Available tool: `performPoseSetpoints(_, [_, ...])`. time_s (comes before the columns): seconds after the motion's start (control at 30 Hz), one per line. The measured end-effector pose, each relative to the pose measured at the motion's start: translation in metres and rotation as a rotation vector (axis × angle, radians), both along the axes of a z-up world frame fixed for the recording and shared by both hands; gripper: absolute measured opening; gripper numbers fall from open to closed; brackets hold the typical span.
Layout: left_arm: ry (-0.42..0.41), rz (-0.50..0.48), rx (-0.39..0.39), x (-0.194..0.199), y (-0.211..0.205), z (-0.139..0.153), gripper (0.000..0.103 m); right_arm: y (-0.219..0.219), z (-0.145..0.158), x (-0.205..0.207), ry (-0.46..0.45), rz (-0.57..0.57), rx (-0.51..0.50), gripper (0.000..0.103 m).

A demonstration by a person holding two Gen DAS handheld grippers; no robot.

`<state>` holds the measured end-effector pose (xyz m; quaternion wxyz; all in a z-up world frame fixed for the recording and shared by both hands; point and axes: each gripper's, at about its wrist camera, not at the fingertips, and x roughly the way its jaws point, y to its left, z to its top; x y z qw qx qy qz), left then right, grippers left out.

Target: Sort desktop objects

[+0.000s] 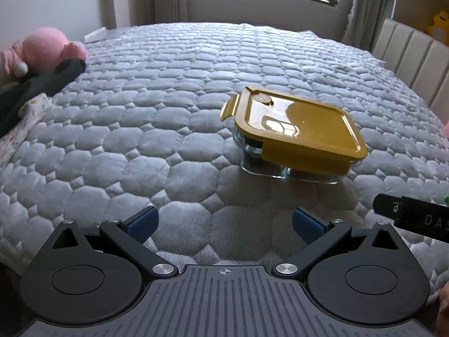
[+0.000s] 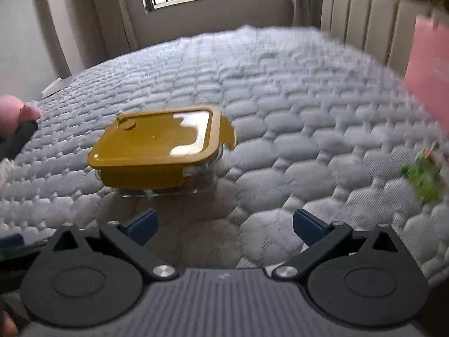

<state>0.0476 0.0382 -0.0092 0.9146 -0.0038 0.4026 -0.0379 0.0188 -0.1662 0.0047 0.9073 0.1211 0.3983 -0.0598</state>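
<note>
The left gripper is hovering low over a grey quilted mattress with its blue-padded fingers spread wide and nothing between them. The right gripper is hanging over the same mattress in the same way, fingers apart and empty. A square clear glass food container with a mustard-yellow snap lid is sitting flat on the mattress ahead of both, a little right of centre in the left wrist view and left of centre in the right wrist view, apart from either pair of fingers. One side flap of the lid is sticking up unlatched. A pink plush toy and a dark cloth are lying at the left edge of the mattress. A small green object, blurred, is lying on the mattress to the right. Beyond it, a pink flat object is showing near the cream padded headboard.
</note>
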Motion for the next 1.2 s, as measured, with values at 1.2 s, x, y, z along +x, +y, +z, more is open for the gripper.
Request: performPoseSetpoints(1.2, [0.01,-0.032,0.069,-0.004,-0.023,-0.011,0.103,0.006,-0.024,0.008,0.081,0.042,-0.071,0.103])
